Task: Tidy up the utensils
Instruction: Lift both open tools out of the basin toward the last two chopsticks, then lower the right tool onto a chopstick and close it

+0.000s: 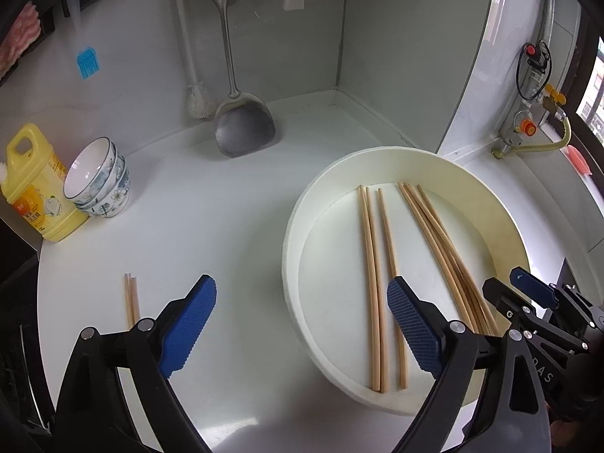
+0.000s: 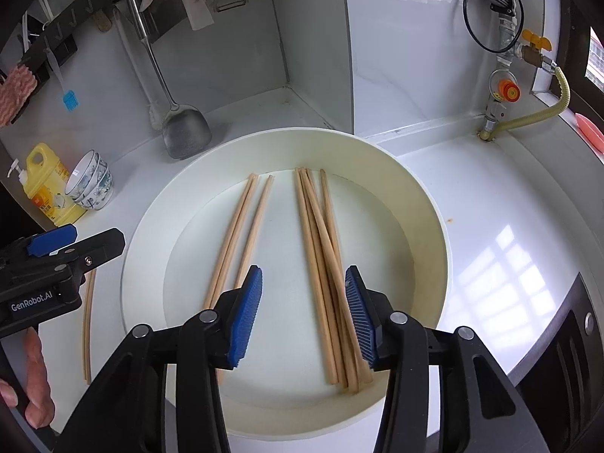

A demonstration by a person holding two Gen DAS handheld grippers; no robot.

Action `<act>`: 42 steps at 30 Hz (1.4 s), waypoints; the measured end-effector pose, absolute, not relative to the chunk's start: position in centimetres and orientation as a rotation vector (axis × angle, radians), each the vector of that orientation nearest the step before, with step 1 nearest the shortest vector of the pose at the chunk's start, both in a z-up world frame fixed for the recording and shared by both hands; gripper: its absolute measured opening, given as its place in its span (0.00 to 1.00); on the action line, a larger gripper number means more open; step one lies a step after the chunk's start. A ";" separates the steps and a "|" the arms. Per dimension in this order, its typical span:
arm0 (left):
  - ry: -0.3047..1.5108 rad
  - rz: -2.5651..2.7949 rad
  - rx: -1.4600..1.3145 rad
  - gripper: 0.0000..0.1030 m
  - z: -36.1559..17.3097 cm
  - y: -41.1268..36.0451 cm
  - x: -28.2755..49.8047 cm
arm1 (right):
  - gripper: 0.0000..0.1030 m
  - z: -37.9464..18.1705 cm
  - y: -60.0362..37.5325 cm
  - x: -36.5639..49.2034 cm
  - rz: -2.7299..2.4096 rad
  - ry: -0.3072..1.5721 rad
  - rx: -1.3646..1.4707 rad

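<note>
Inside, the white basin (image 2: pixel 434 204) holds loose wooden chopsticks (image 2: pixel 321 264).

The left gripper (image 2: pixel 56 260) reads "GenRobot.AI" on its body; the yellow bottle's (image 1: pixel 37 185) label print is illegible.
</note>
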State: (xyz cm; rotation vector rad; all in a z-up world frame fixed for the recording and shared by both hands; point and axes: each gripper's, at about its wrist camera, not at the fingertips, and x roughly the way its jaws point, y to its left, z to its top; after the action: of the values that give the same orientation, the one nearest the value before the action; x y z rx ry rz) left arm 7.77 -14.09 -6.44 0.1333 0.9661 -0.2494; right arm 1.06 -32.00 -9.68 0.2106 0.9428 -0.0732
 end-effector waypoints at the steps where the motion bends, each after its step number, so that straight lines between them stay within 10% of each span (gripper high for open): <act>1: 0.963 -0.252 0.132 0.88 -6.2 -13.7 7.6 | 0.44 -9.5 -31.5 0.8 -0.076 0.943 0.209; 17: 0.938 -0.184 0.087 0.94 -4.4 -0.5 2.8 | 0.67 -6.2 -20.1 -2.3 -0.012 0.899 0.133; 42: 0.977 -0.009 -0.043 0.94 -12.1 16.6 -1.0 | 0.67 -14.6 -3.4 -2.0 0.138 0.963 0.033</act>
State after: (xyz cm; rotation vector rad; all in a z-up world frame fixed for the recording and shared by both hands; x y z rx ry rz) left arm -1.02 16.64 -12.13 -0.0433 0.9772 -0.0093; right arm -1.99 -3.35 -14.62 0.0333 0.9627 0.1377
